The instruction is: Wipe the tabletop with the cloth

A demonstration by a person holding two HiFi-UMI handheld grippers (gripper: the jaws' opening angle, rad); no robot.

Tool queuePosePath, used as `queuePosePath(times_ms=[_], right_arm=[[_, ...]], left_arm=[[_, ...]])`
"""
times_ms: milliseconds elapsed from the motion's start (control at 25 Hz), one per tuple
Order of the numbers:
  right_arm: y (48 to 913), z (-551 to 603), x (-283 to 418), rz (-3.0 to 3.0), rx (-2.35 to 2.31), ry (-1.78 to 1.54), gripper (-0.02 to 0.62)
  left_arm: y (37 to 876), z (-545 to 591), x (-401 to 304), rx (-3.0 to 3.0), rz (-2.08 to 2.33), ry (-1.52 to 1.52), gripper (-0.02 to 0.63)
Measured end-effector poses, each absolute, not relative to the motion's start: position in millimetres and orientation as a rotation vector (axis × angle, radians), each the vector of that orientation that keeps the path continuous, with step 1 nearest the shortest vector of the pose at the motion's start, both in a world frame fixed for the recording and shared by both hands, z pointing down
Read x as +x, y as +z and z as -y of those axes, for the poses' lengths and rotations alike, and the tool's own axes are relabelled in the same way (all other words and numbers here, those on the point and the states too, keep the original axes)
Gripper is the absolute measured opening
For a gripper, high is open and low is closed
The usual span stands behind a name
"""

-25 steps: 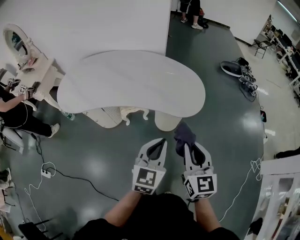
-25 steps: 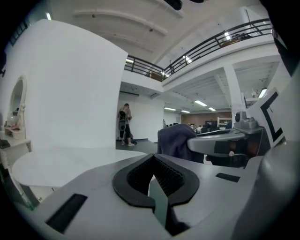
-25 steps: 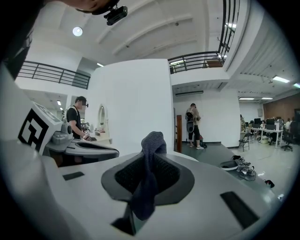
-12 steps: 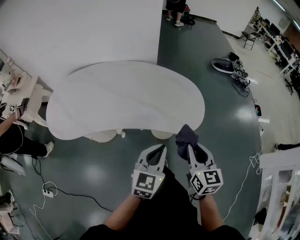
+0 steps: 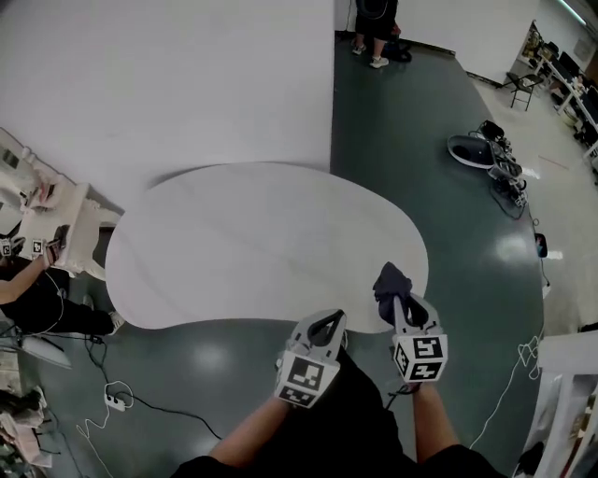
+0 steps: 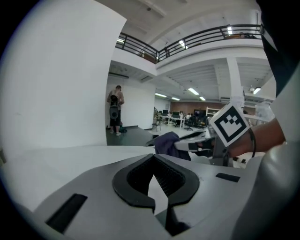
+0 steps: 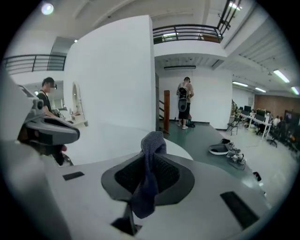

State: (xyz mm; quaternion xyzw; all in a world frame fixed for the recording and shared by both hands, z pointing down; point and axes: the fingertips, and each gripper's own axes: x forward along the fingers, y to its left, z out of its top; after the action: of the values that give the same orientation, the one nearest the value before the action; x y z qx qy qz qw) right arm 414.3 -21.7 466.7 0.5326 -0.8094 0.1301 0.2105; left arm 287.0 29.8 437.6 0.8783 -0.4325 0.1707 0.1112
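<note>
Cloth [image 7: 153, 146], dark blue and bunched, is pinched between the jaws of the right tool [image 5: 403, 306]. One end sticks up past the tips and the other end hangs down behind them. In the head view the cloth lies over the near right edge of the surface [image 5: 243, 243], a white kidney-shaped tabletop. Whether the cloth touches the surface cannot be told from any view.

The left tool [image 5: 326, 323] is just beside the right one, on the person's left, at the near edge of the surface. Its jaws are pressed together at the tips with nothing between them. A hand grips each tool below its marker cube.

The top of the surface is bare and smooth. Behind its far edge rises a tall white wall [image 5: 168, 75]. Dark green floor [image 5: 448, 215] runs round the right side and the near side. At the left edge a seated person [image 5: 28, 294] is by a small white dressing table [image 5: 70, 219], and a white cable [image 5: 112, 403] trails on the floor near them. Far off, beyond the wall's corner, another person [image 5: 376, 23] stands.
</note>
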Motion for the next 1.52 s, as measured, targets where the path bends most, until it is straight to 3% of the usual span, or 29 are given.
queuePosePath(times_ms=[280,600,880,1520], right_arm=[[497.0,128.1,490.7,2.076,1.505,0.267,0.051],[547.2,194.2,536.9,1.792,1.253,-0.161,0.051],[624.7,168.3,506.2,1.885,0.974,0.332,0.051],[629.0,97.5,444.7,1.916,1.07,0.556,0.049]], left_arm=[[460.8,42.8,320.5,2.516,1.197,0.58,0.008],[476.8,84.7,339.7,2.487,1.169,0.649,0.008],[485.4,89.9,336.3,2.464,1.14,0.669,0.008],[498.4,76.9,276.7,2.412,1.133,0.605,0.008]])
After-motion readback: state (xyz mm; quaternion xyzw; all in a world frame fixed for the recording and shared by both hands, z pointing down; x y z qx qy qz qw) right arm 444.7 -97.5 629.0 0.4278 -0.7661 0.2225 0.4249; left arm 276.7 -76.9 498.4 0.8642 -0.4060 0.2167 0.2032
